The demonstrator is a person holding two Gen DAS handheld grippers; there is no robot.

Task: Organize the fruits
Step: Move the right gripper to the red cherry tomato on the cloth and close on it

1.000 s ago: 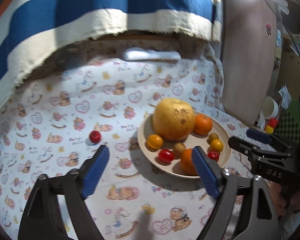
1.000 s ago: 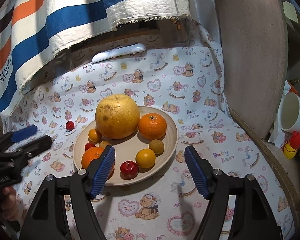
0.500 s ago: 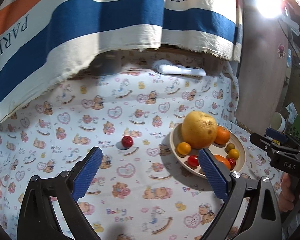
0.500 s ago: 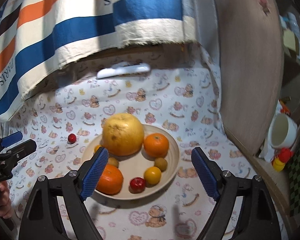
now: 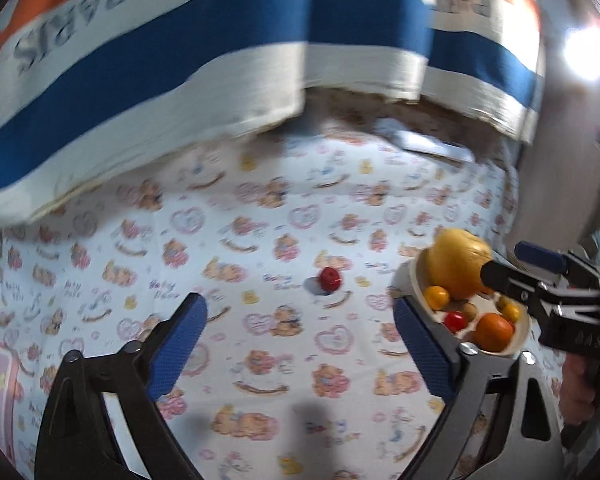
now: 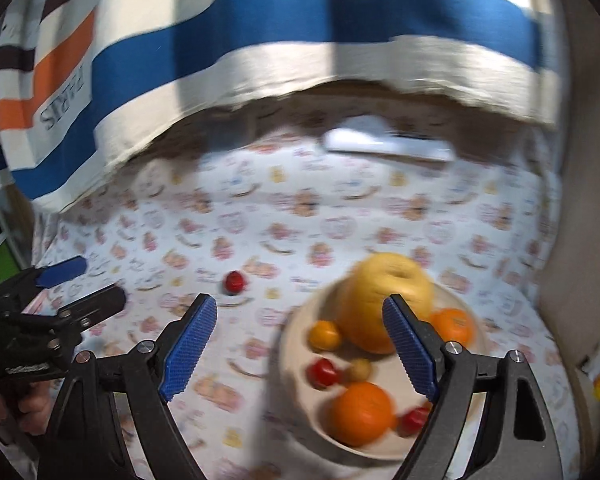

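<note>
The left tongs [image 5: 300,336] are held wide apart above the tabletop [image 5: 260,412], which wears a white cloth printed with little bears and hearts. Nothing is between their blue pads [image 5: 178,346]. A small red fruit [image 5: 329,278] sits alone on the cloth, out in front of the left tongs and a bit toward their right pad — well apart from both pads.

The plate [image 5: 414,280] of fruit is just past the right pad of the left tongs. On it sit a big yellow fruit [image 5: 456,264], an orange [image 5: 494,330], a small yellow-orange fruit [image 5: 436,297] and a small red one [image 5: 455,320]. The right tongs [image 5: 512,264] reach in from the right side over the far part of the plate.

From the right wrist, the right tongs [image 6: 300,348] are also wide apart and hold nothing. The plate [image 6: 296,340] lies ahead, partly behind their right pad, with the big yellow fruit [image 6: 372,296] at the back and an orange [image 6: 362,410] at the front. This view is blurry, so the tiny fruits are hard to name. The lone red fruit [image 6: 234,281] rests on the cloth in front of the left pad, away from the plate. The left tongs [image 6: 80,284] show at the left edge — apart too.

A striped cloth [image 6: 260,40] in blue, white and orange hangs behind everything.
</note>
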